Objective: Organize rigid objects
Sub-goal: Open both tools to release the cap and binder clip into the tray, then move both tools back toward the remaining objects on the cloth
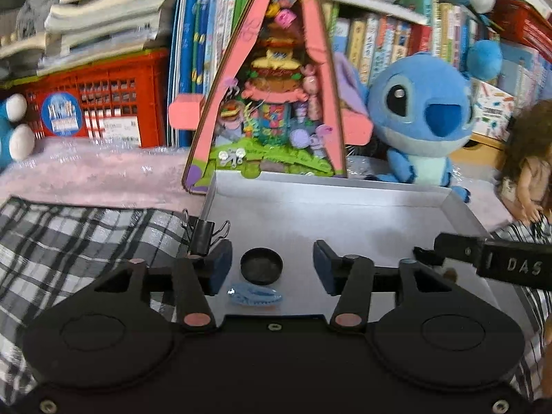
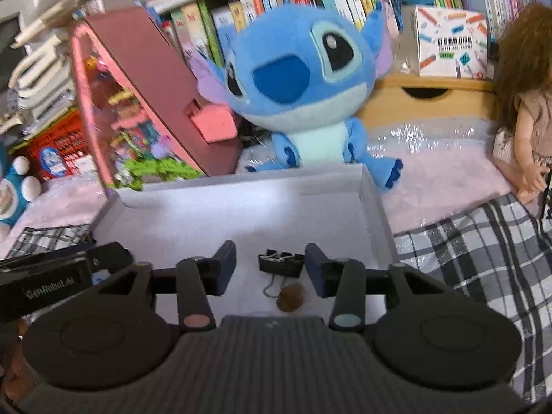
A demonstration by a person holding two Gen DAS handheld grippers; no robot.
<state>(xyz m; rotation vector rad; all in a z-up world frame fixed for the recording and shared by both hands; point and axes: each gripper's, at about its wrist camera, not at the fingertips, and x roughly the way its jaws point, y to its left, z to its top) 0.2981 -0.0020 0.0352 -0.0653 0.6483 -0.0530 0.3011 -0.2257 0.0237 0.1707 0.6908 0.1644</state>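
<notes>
A shallow white box [image 1: 462, 207] lies on the checked cloth; it also shows in the right wrist view [image 2: 374, 200]. My left gripper [image 1: 272, 269] is open over the box's near left part, with a black round cap [image 1: 261, 265] between its fingers and a light blue hair clip [image 1: 254, 297] just below. A black binder clip [image 1: 203, 236] is clipped on the box's left wall. My right gripper [image 2: 270, 267] is open over the box, with a black binder clip [image 2: 280, 263] between its fingers, beside the right pad. A brown round piece [image 2: 291, 296] lies just in front of it.
A pink triangular toy house [image 1: 276, 79] and a blue Stitch plush [image 1: 421, 114] stand behind the box, before shelves of books. A red crate [image 1: 100, 103] is at the left, a doll [image 2: 528, 103] at the right. Checked cloth [image 2: 476, 248] covers the surface beside the box.
</notes>
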